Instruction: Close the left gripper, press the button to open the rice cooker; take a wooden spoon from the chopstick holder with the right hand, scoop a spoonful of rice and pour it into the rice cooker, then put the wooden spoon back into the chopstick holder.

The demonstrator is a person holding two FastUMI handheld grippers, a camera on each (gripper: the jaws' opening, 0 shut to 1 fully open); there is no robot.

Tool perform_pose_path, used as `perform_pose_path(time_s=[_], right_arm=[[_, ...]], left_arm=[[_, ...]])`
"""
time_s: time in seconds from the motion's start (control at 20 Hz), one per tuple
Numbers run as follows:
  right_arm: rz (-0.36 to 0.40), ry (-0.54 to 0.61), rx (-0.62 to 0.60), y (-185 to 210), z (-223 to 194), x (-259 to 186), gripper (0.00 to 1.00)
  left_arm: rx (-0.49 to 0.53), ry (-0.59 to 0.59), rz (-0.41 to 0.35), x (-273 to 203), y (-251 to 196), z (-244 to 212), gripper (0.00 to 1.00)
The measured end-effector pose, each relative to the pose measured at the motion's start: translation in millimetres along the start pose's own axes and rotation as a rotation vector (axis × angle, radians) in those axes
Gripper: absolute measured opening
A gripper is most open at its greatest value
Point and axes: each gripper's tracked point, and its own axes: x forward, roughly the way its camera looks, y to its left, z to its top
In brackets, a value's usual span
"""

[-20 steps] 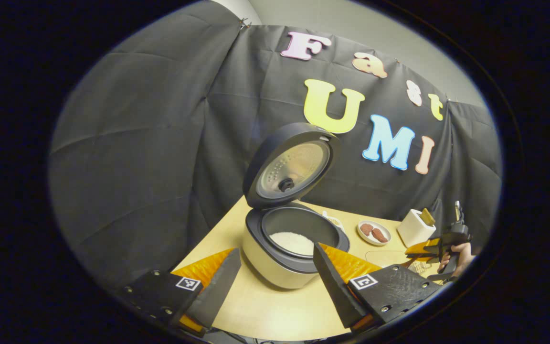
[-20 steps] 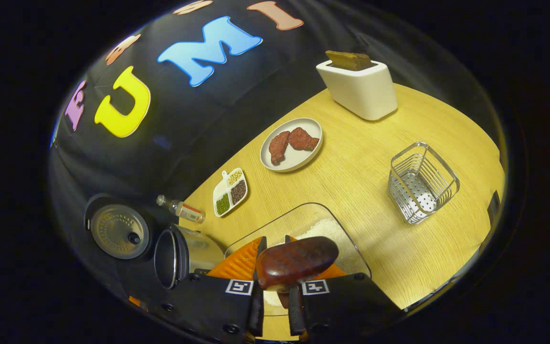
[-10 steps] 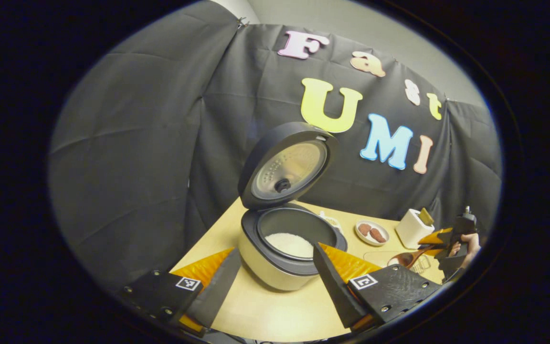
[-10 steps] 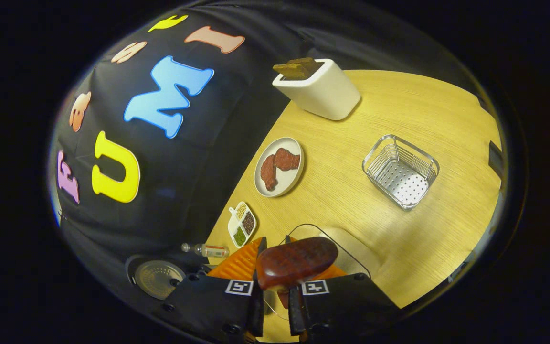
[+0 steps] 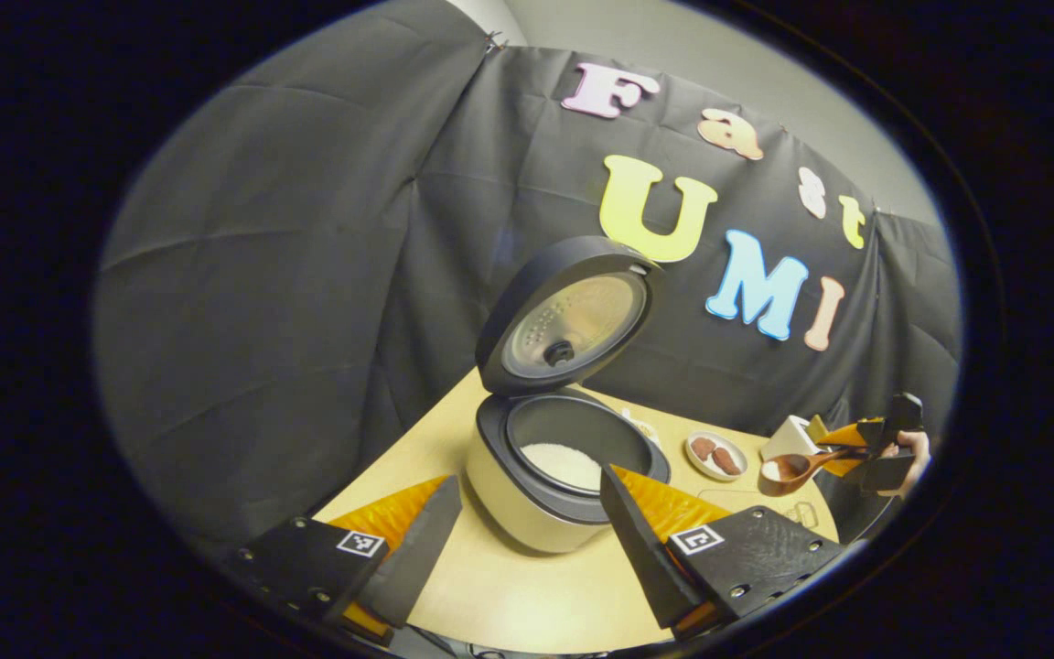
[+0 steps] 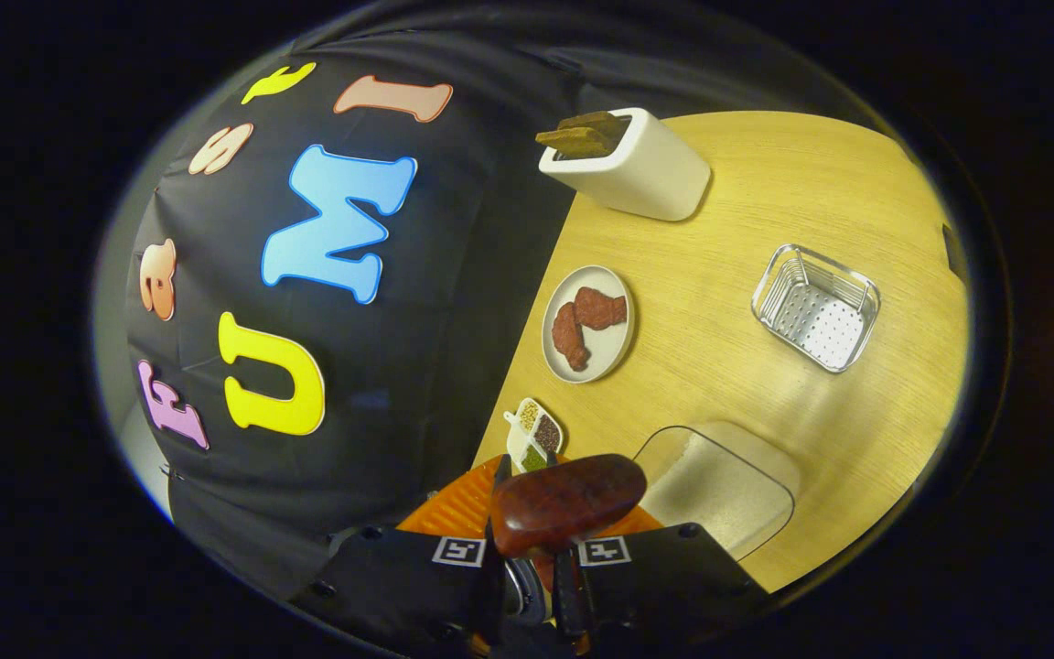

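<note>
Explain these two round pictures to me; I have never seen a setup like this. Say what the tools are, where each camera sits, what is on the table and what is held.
There is no robot here: a person holds a two-finger gripper in each hand, and a fisheye camera rides on each one.

The left gripper view looks along the left gripper, whose fingers stand wide apart and empty. Ahead is the rice cooker, lid up, with rice inside. Farther right, the person's hand holds the other gripper with the wooden spoon, which carries some rice.

The right gripper view looks down from the right gripper, shut on the spoon's handle. On the wooden table lie a plate of meat, a white toaster with bread, the wire chopstick holder, a small divided dish and a clear rice tray.
</note>
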Motion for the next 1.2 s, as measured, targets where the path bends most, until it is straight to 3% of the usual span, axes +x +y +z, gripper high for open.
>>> perform_pose_path(time_s=[0.2, 0.35, 0.45, 0.5, 0.55, 0.9, 1.0, 1.05, 1.2], right_arm=[[0.083, 0.067, 0.007, 44, -24, 11, 0.22], [0.106, 0.101, -0.010, 61, -43, 24, 0.19], [0.120, 0.136, -0.025, 77, -62, 34, 0.22], [0.130, 0.158, -0.038, 85, -74, 39, 0.18], [0.135, 0.172, -0.054, 91, -83, 45, 0.23], [0.178, 0.271, -0.218, 131, -167, 83, 0.22], [0.169, 0.288, -0.274, 132, -184, 96, 0.18], [0.160, 0.288, -0.316, 129, -190, 102, 0.22], [0.129, 0.264, -0.464, 119, -202, 115, 0.22]], left_arm=[[0.009, -0.016, 0.024, -8, 9, 4, 0.97], [0.012, -0.018, 0.047, -14, 18, 2, 0.97], [0.003, -0.017, 0.060, -20, 24, 1, 0.97], [-0.004, -0.020, 0.067, -21, 27, 1, 0.97], [-0.009, -0.023, 0.073, -22, 29, 2, 0.97], [-0.067, -0.021, 0.133, -36, 58, -2, 0.97], [-0.107, -0.013, 0.149, -37, 67, -6, 0.98], [-0.116, -0.012, 0.160, -37, 73, -6, 0.98], [-0.117, 0.007, 0.201, -41, 88, -10, 0.97]])
